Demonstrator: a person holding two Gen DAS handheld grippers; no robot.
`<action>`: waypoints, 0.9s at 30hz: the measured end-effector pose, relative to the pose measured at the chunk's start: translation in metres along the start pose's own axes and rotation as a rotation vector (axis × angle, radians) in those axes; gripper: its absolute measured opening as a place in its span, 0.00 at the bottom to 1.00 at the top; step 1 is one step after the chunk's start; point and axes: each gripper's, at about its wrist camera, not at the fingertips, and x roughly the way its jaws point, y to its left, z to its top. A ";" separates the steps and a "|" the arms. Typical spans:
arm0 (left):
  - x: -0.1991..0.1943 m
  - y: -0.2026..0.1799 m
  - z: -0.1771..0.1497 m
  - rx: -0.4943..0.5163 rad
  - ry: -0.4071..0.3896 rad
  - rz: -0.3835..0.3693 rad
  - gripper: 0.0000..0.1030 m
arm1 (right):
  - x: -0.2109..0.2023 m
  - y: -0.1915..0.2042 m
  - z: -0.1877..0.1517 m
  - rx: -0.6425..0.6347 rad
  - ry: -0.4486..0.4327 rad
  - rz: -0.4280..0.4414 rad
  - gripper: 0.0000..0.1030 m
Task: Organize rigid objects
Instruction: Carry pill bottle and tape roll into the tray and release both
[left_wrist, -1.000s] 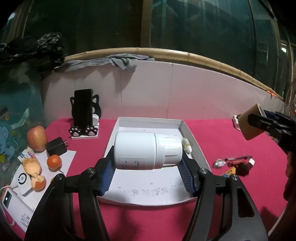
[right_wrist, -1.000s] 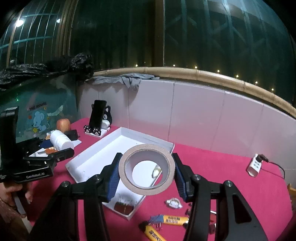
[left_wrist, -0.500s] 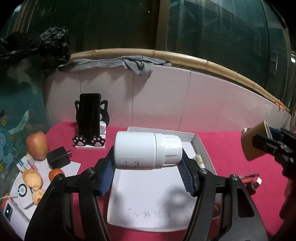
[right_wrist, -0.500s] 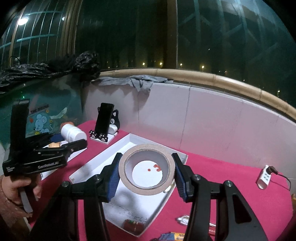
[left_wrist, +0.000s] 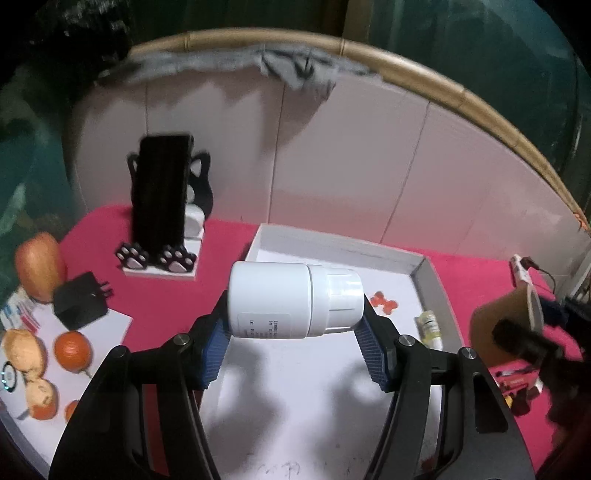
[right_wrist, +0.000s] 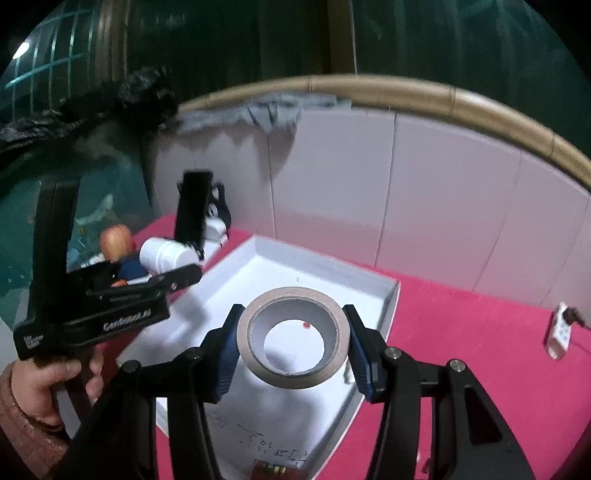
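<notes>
A white bottle (left_wrist: 295, 300) lies sideways, clamped end to end between the blue pads of the left gripper (left_wrist: 295, 334), held in the air above the open white tray (left_wrist: 430, 275) on the red tabletop (left_wrist: 155, 295). The right gripper (right_wrist: 293, 341) grips a roll of brown tape (right_wrist: 293, 338) across its outer rim, also hanging over that tray. Inside the tray lie a small red piece (left_wrist: 384, 301) and what looks like a little vial (left_wrist: 430, 326) by the right wall, though blur makes it hard to read. Left of the tray stands a black phone (left_wrist: 159, 195) in a cat-shaped holder, with an apple (left_wrist: 38, 266), a black charger (left_wrist: 79, 304) and an orange (left_wrist: 72, 350) farther left.
</notes>
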 end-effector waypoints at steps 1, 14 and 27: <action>0.007 0.000 0.000 -0.007 0.014 -0.001 0.61 | 0.009 0.000 -0.003 0.005 0.021 0.001 0.51; 0.062 -0.018 -0.009 0.001 0.130 0.051 0.61 | 0.076 0.008 -0.030 -0.046 0.166 -0.051 0.51; 0.037 -0.007 -0.009 -0.007 0.052 0.162 0.89 | 0.042 0.030 -0.032 -0.181 0.014 -0.159 0.98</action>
